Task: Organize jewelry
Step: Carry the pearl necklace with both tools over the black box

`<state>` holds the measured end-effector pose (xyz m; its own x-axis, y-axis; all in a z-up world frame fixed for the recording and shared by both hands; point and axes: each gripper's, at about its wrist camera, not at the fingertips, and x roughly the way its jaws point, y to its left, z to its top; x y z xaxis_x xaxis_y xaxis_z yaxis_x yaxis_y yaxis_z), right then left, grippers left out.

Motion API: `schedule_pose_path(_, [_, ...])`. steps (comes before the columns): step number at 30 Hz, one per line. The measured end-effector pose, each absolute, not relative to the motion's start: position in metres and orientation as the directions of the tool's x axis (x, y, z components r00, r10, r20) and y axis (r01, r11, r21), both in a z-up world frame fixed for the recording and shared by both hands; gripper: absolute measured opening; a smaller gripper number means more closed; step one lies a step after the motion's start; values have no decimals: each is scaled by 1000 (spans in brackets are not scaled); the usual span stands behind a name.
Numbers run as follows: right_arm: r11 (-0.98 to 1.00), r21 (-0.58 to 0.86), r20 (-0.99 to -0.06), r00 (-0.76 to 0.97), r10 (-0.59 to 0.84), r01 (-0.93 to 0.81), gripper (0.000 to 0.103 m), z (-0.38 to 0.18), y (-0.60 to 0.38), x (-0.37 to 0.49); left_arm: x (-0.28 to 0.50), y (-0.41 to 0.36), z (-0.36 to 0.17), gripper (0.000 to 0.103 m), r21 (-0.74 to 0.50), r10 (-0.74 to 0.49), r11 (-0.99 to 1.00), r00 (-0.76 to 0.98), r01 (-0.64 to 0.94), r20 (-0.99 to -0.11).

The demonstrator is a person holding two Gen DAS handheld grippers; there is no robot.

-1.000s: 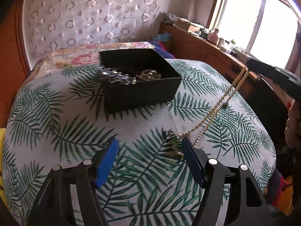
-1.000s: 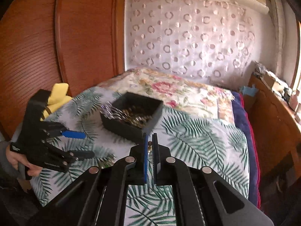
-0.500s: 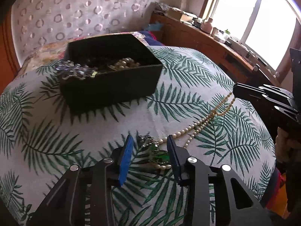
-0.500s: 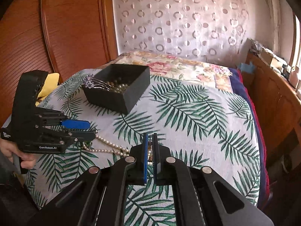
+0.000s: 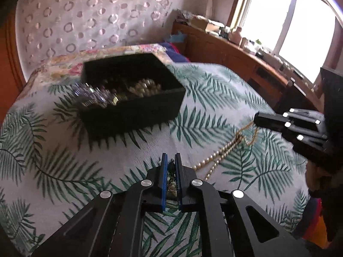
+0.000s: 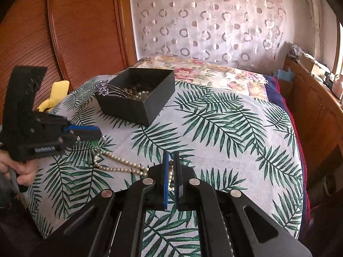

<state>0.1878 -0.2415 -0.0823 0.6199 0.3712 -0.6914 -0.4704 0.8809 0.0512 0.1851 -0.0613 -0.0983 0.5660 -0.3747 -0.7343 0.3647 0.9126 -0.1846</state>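
Both claws are clamped on the pearl necklace [image 6: 120, 165], left claw [image 5: 171, 165] and right claw [image 6: 170, 162] at opposite ends, with the half-filled black box [image 6: 137, 95] waiting ahead, so boxing it remains.

Black angular left tongs [image 5: 171, 160] and right tongs [image 6: 170, 158], blue pads, silver screws; small white lettering, seemingly a brand.

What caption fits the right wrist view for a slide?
Both tongs, right and left, grip a pearl necklace on the leaf-print cloth, near the black box.
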Motion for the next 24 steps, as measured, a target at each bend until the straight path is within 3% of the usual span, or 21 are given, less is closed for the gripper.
schedule_pose_path(10, [861, 38, -656, 638, 404, -507, 5, -58, -227, 185, 180, -45, -53, 6, -184, -387, 914, 641, 361, -663])
schedule_pose_path(24, [803, 11, -492, 696, 523, -595, 5, 43, -199, 189, 200, -22, -12, 6, -143, -354, 929, 710, 340, -609])
